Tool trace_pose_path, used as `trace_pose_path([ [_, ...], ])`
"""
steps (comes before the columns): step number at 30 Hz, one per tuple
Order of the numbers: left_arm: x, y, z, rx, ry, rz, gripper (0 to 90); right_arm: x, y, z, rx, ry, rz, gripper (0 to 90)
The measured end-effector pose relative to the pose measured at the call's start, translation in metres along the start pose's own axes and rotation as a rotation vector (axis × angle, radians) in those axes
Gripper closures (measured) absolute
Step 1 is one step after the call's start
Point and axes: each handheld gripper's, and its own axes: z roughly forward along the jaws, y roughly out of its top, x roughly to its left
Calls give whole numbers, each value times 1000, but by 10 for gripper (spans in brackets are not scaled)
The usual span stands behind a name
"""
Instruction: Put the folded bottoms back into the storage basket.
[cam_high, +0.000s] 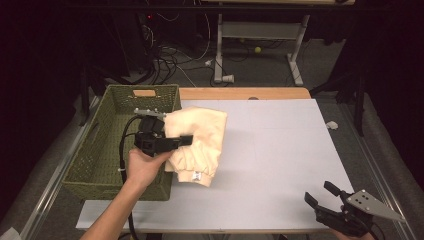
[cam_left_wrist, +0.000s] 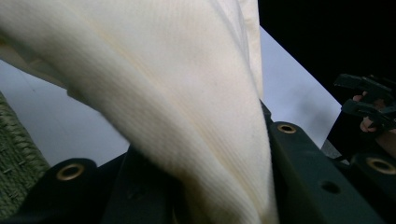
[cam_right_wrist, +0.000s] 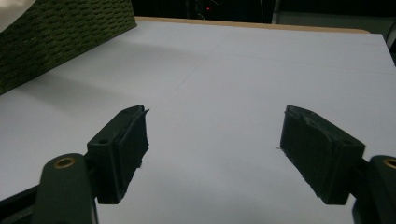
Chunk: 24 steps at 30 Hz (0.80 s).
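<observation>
A folded cream garment (cam_high: 200, 137) hangs partly lifted just right of the green woven basket (cam_high: 95, 150), its lower end with a small label near the white table top (cam_high: 280, 150). My left gripper (cam_high: 186, 140) is shut on the garment's left edge, and its jaws point right. In the left gripper view the cream cloth (cam_left_wrist: 187, 93) runs down between the jaws of the left gripper (cam_left_wrist: 201, 182). My right gripper (cam_high: 320, 192) rests open at the table's front right corner. In its own view the right gripper (cam_right_wrist: 212, 144) has nothing between its pads.
The basket (cam_right_wrist: 56, 32) stands at the table's left side, open at the top, with a handle slot in its far wall. A desk frame and cables lie on the floor beyond the table. A small white object (cam_high: 331, 125) sits off the right edge.
</observation>
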Motion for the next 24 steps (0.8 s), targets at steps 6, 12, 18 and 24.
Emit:
trace_pose_path([
  [6, 3, -3, -8, -15, 6, -12, 684, 0, 0, 0, 0, 0, 1, 238],
  [12, 5, -4, -14, -29, 5, -20, 684, 0, 0, 0, 0, 1, 3, 238],
  [18, 7, -6, -21, -40, 10, -23, 683, 0, 0, 0, 0, 2, 0, 238],
  [24, 10, -7, -27, -51, 21, -33, 683, 0, 0, 0, 1, 2, 0, 238],
])
